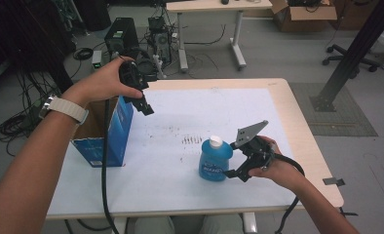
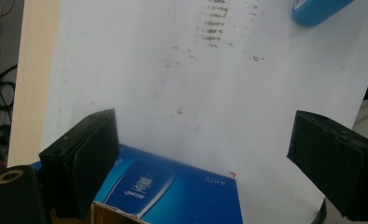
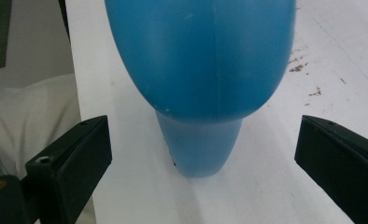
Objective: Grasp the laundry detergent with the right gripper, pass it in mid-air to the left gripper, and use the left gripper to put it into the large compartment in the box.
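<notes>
Your right claw (image 1: 236, 171), jaws apart, sits just right of the upright blue bottle (image 1: 215, 161) on the worktop (image 1: 180, 190); an off-centre squeeze could topple it. Left claw (image 1: 144, 105) hangs open above the box (image 1: 113, 141).

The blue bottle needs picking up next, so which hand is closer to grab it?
The right. The right gripper sits beside the blue bottle with open jaws facing it. The left gripper hangs open above the blue box, farther away.
</notes>
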The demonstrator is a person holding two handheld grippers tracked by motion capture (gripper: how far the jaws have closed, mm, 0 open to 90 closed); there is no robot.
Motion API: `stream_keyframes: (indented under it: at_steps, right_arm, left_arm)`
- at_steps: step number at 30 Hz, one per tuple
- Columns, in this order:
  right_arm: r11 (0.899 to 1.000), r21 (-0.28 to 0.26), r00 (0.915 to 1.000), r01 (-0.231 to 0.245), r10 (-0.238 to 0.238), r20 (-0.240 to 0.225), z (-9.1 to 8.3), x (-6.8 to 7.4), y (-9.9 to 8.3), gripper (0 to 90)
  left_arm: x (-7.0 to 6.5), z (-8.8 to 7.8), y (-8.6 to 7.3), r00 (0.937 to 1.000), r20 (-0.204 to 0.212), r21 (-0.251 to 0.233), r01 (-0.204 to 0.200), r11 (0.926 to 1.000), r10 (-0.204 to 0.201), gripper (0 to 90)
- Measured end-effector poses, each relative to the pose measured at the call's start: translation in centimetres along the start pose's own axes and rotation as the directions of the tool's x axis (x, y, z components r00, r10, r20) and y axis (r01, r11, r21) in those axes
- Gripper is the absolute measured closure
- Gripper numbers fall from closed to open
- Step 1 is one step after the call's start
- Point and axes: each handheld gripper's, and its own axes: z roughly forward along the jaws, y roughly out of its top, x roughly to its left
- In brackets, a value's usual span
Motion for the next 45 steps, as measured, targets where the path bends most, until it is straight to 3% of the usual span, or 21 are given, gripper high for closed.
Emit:
stream_keyframes:
  at_steps: [18,45]
  right_arm:
    - [0.997,-0.082,0.9999,-0.011,0.012,0.009,0.3,0.1,-0.5,3.5]
    - [0.99,-0.139,0.9997,-0.023,0.023,-0.002,1.4,0.0,-0.9,3.5]
  left_arm:
    - [0.0,0.2,-0.2,1.0,0.004,0.0,0.004,1.0,-0.004,9.3]
    - [0.0,0.4,-0.1,1.0,0.008,0.003,0.005,1.0,-0.005,9.3]
